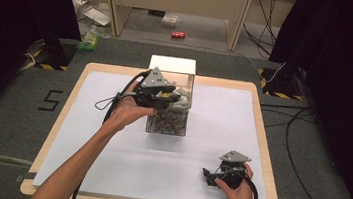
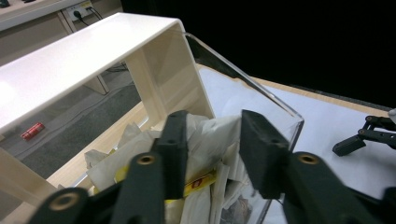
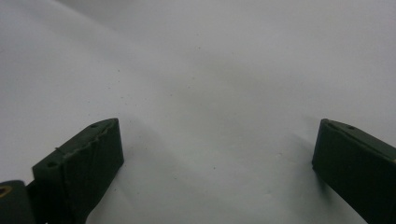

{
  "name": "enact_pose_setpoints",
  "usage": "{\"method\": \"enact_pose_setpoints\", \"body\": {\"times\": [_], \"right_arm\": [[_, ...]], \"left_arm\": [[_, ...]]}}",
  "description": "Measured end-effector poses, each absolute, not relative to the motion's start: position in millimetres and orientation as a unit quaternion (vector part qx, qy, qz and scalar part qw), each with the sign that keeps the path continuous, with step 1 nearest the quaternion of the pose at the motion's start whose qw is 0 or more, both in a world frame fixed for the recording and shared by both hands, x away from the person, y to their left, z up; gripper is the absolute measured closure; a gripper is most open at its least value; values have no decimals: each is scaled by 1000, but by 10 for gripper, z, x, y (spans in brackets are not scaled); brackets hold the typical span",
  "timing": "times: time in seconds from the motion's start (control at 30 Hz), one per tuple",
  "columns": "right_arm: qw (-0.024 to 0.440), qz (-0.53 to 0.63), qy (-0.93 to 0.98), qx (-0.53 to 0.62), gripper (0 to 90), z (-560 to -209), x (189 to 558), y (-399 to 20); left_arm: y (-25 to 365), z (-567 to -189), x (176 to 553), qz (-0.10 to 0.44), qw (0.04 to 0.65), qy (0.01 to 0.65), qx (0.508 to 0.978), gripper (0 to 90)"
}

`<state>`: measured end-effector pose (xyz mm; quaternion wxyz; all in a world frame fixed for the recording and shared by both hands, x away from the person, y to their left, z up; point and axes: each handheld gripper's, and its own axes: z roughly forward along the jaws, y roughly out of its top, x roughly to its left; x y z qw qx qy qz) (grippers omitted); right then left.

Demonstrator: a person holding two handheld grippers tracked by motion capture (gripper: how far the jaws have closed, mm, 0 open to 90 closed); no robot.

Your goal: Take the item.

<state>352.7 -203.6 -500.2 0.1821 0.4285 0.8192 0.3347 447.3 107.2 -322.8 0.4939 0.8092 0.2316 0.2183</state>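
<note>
Left gripper (image 2: 212, 154) over clear bin (image 2: 285, 112), centre frame, jaws part-open astride crumpled paper (image 2: 210, 135), not clamped.
Paper likely light, soft, crushable: pinch a raised fold. Right gripper (image 3: 215, 163), lower right, wide open, holding nothing.

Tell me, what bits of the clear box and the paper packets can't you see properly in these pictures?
- High view: the left gripper and hand cover the top of the clear box; its contents are too small to identify.
- Left gripper view: the jaws hide parts of the white packets; whether the pads press them is unclear. The yellow label is too blurred to read.
- Right gripper view: the right gripper has nothing between its jaws, with white table cover beyond.
</note>
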Motion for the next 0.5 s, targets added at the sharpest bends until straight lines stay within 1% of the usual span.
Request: {"method": "enact_pose_setpoints", "body": {"times": [0.07, 0.13, 0.23, 0.37, 0.5], "right_arm": [[182, 335, 819, 429, 25, -5002, 3527, -2036], [182, 335, 819, 429, 25, -5003, 3527, -2036], [182, 335, 819, 429, 25, -5003, 3527, -2036], [182, 334, 819, 429, 25, -5001, 3527, -2036], [182, 334, 819, 428, 25, -5002, 3527, -2037]], "left_arm": [[1074, -3229, 4460, 218, 498, 227, 809, 824], [1072, -3227, 4451, 220, 497, 226, 809, 871], [1074, -3208, 4416, 227, 499, 224, 806, 889], [1143, -3134, 4400, 227, 522, 241, 786, 893], [1225, -3059, 4396, 232, 533, 249, 775, 893]]}}
